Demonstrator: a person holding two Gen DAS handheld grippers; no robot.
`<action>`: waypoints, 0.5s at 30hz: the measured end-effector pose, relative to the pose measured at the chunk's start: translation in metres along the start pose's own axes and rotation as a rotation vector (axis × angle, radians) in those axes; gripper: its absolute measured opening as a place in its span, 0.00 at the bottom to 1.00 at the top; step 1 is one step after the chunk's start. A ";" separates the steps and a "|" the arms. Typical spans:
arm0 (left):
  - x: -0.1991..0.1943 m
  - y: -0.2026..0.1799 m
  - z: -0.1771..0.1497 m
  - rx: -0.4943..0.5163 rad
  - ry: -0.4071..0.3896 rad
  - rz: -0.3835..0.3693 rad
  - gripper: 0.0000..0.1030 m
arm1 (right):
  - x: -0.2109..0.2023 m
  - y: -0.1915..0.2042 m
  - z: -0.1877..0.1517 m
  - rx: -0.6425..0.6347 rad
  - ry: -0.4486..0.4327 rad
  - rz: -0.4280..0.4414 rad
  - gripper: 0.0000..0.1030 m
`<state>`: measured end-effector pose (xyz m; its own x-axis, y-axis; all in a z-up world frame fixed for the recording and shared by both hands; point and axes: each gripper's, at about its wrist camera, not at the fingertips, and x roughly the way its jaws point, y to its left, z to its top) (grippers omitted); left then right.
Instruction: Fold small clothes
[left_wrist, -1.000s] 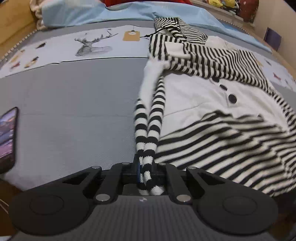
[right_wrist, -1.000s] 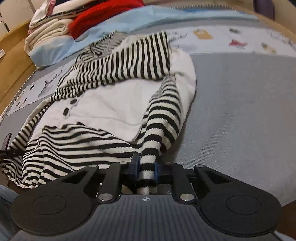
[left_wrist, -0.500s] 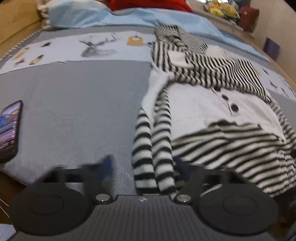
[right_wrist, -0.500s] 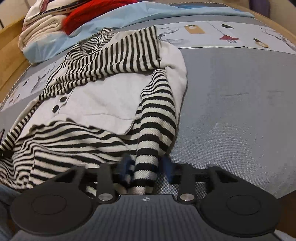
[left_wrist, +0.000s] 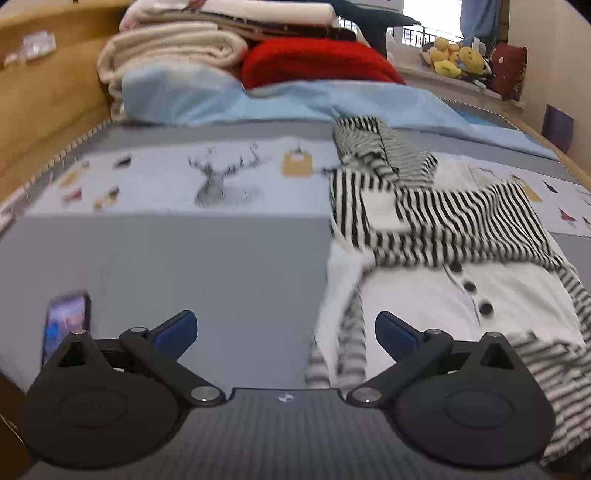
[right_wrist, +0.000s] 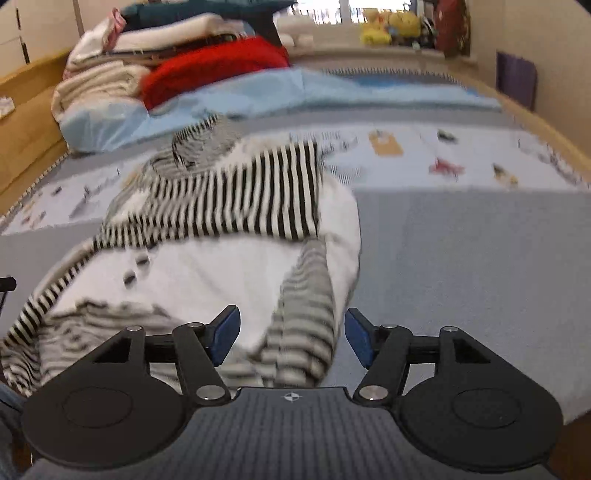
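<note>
A grey bed (left_wrist: 184, 258) with a printed pale-blue band carries the striped garment (left_wrist: 443, 258), a black-and-white top with a white buttoned front, spread flat on the cover. Folded bedding (left_wrist: 173, 48) and a red blanket (left_wrist: 317, 62) are stacked at the head. The left gripper (left_wrist: 286, 330) has its jaws spread wide and empty, one striped sleeve (left_wrist: 343, 350) lying between them. The right gripper (right_wrist: 291, 338) is likewise wide apart, empty, above the other sleeve (right_wrist: 306, 325). A phone (left_wrist: 66, 321) lies near the bed's edge.

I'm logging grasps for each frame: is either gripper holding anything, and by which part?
Nothing is held. The left gripper and right gripper are both open, with the striped garment lying loose on the bed.
</note>
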<state>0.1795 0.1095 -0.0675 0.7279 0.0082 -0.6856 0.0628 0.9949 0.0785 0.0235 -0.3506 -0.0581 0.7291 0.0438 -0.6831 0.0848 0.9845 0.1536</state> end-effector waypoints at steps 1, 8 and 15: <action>0.004 -0.001 0.008 0.002 -0.001 0.000 1.00 | -0.001 0.002 0.012 -0.014 -0.016 0.005 0.63; 0.053 0.002 0.052 -0.095 0.029 -0.003 1.00 | 0.014 0.015 0.090 -0.060 -0.098 0.012 0.67; 0.094 0.004 0.046 -0.118 0.074 -0.008 1.00 | 0.055 0.024 0.110 -0.080 -0.069 0.017 0.68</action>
<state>0.2800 0.1098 -0.0983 0.6753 0.0032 -0.7376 -0.0157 0.9998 -0.0100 0.1405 -0.3432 -0.0131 0.7753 0.0516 -0.6295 0.0192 0.9943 0.1053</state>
